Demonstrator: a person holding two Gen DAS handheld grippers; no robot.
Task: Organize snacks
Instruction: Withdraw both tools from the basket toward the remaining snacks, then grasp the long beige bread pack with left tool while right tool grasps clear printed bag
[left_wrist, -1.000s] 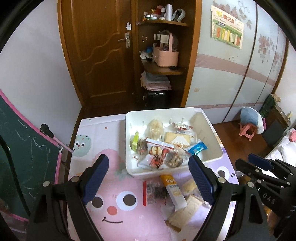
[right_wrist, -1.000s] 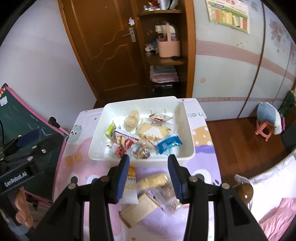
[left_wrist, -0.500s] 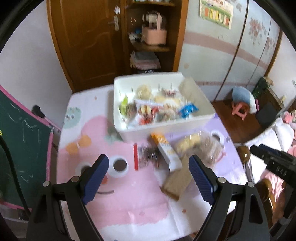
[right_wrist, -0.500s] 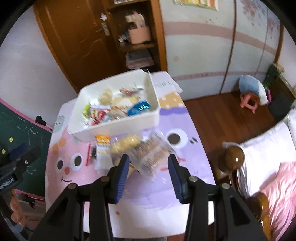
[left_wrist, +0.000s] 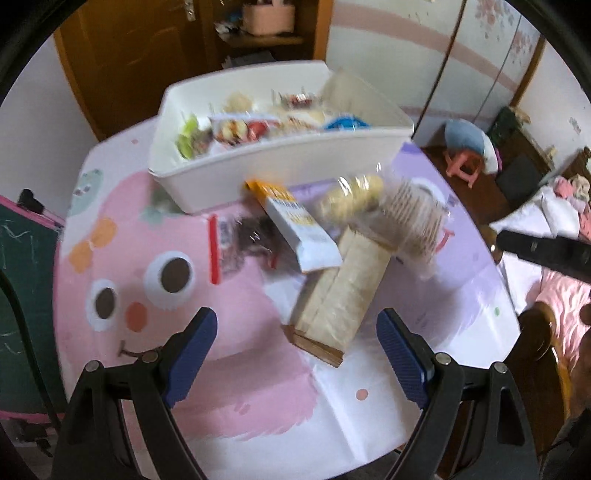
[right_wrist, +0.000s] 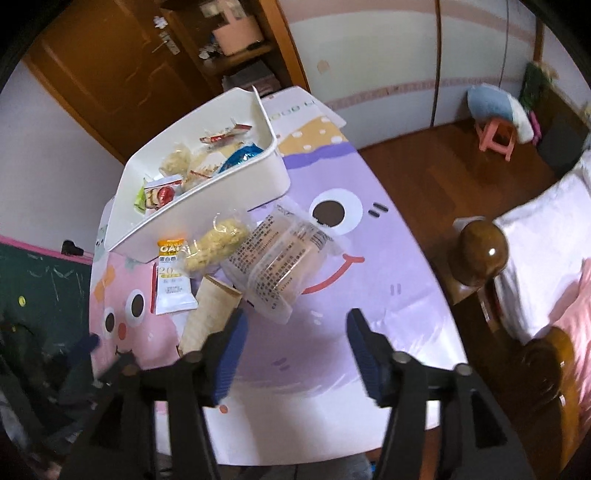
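A white bin (left_wrist: 280, 162) holds several wrapped snacks; it also shows in the right wrist view (right_wrist: 207, 192). In front of it loose snacks lie on the table: a tan wafer pack (left_wrist: 343, 291), a white and orange oat bar (left_wrist: 295, 225), a dark packet with a red edge (left_wrist: 240, 240), a yellow puffed snack (left_wrist: 351, 195) and a clear biscuit pack (right_wrist: 280, 254). My left gripper (left_wrist: 297, 350) is open and empty, just short of the wafer pack. My right gripper (right_wrist: 295, 350) is open and empty, just short of the clear biscuit pack.
The table wears a pink and purple cartoon cloth (left_wrist: 166, 332). A green chalkboard (left_wrist: 14, 266) stands at the left. A wooden bedpost (right_wrist: 480, 254) and a bed stand at the right. A wooden door and shelves (left_wrist: 258, 33) are behind the table.
Both grippers have pulled back and lowered toward the table's near side. The loose snacks now lie right in front of the open jaws. Nothing was grasped.
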